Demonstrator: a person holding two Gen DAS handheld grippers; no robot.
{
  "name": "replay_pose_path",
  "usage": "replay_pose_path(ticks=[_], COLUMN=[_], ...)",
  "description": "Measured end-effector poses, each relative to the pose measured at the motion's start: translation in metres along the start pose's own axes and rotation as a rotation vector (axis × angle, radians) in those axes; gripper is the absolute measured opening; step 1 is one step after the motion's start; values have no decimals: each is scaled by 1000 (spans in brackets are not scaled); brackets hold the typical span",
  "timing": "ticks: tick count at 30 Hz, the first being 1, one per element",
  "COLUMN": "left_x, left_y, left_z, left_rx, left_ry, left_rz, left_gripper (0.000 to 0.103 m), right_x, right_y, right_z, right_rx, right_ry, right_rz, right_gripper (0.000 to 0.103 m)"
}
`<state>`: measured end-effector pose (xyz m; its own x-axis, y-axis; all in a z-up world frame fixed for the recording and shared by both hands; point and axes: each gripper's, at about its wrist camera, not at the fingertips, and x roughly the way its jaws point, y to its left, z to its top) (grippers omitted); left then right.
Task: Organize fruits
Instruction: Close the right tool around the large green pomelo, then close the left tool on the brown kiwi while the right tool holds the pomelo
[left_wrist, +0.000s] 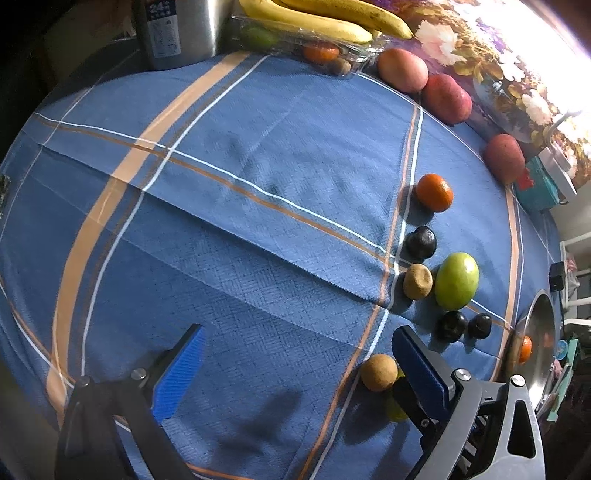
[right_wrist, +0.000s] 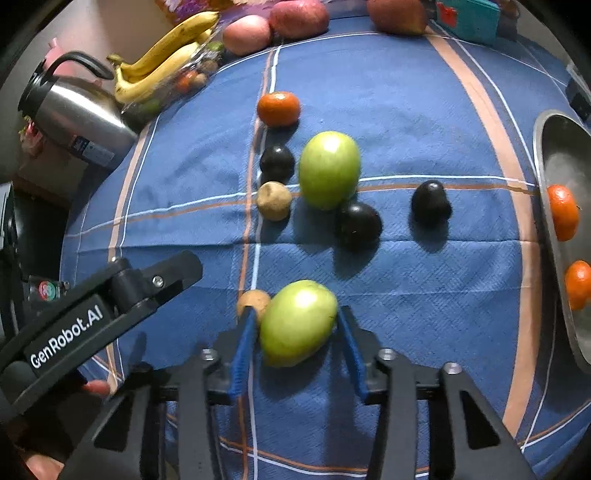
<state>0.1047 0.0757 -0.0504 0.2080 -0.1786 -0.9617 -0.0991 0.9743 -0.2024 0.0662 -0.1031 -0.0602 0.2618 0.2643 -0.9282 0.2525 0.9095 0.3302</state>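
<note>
My right gripper (right_wrist: 297, 325) is shut on a green fruit (right_wrist: 297, 326), held between its blue pads just above the blue checked cloth (right_wrist: 406, 110). A small brown fruit (right_wrist: 255, 301) lies against its left side. Ahead lie a second green fruit (right_wrist: 328, 170), another brown fruit (right_wrist: 274, 201), three dark plums (right_wrist: 358, 223), and an orange (right_wrist: 278, 108). My left gripper (left_wrist: 295, 369) is open and empty over bare cloth; the same fruits lie to its right, with a brown fruit (left_wrist: 376, 372) by its right finger.
A metal bowl (right_wrist: 554, 155) at the right edge holds two oranges (right_wrist: 561, 212). Bananas (right_wrist: 166, 55) on a clear tray, red apples (right_wrist: 299, 16) and a steel kettle (right_wrist: 74, 107) stand along the far edge. A teal box (right_wrist: 469, 18) sits at the far right.
</note>
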Motion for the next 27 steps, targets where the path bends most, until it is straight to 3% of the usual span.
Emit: replay_pose_path(ticks=[9,18,21,27], left_x=[7,17,22,26], left_y=[-14,-42,-51,-62], left_z=[-3,-14,-18,-23], left_rx=[30,99,113,122], left_ry=[21,55,68,82], left_rz=[-18,-13,-18,-36], left_gripper=[94,80,76,52], right_x=[-10,-31,-38,-46], right_y=[-14,-51,-64,-76], right_z=[-1,1,1,0], right_rx=[11,79,107,129], right_ry=[0,-38,-44,-44], right_rz=[15,-113,-113,-108], right_gripper=[44,44,44,44])
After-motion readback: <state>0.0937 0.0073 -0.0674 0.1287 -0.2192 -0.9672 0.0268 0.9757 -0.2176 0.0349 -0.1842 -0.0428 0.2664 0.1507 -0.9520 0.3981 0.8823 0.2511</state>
